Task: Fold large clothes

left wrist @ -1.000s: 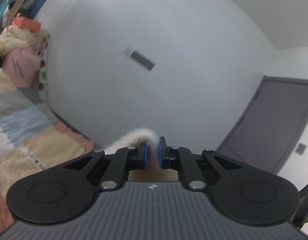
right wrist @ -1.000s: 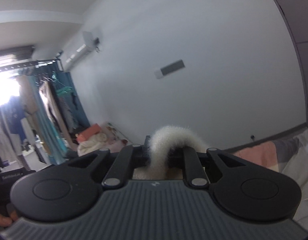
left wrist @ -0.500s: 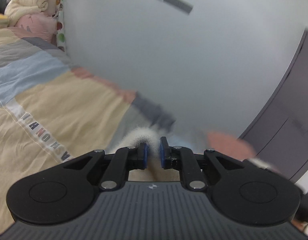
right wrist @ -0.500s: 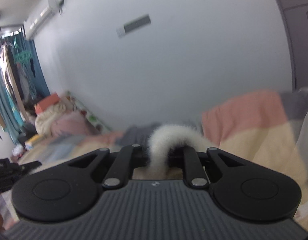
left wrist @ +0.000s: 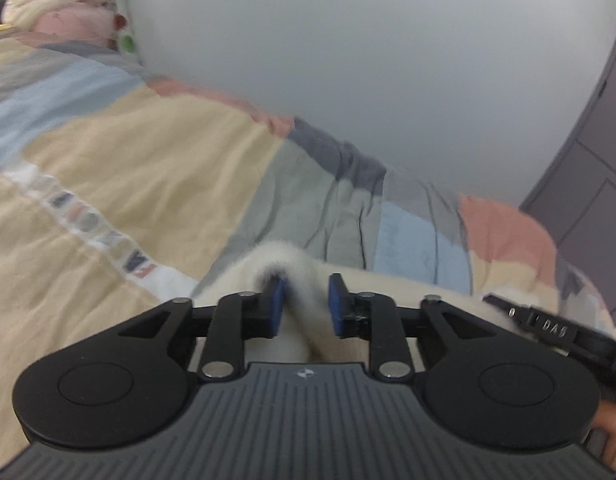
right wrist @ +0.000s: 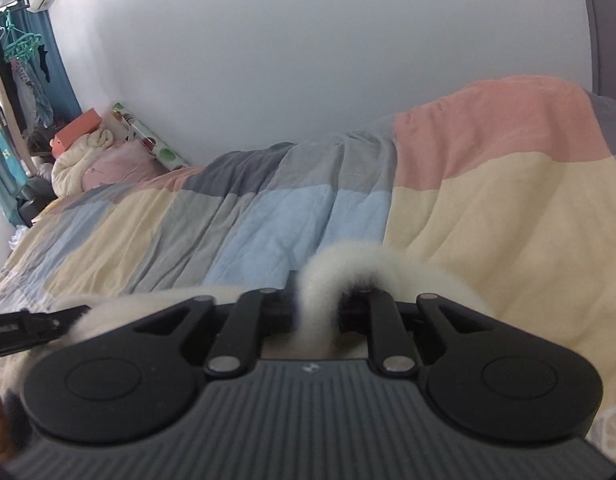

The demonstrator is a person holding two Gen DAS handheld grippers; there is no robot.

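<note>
A fluffy white garment lies low over the patchwork quilt. My left gripper has its blue pads spread apart, with a fold of the white fleece lying loose between them. My right gripper is shut on another fold of the same white garment, which loops over its fingers. The garment stretches between the two grippers; most of it is hidden below them. The other gripper's tip shows at the right edge of the left wrist view and at the left edge of the right wrist view.
The quilt covers a bed along a white wall. Pillows and bundled bedding sit at the far end. A grey wardrobe door stands to the right. Hanging clothes are at the far left.
Both grippers have tipped down from facing the wall toward the bed, lowering the garment. The left gripper's pads have opened wider around the fleece. The right stays clamped.
</note>
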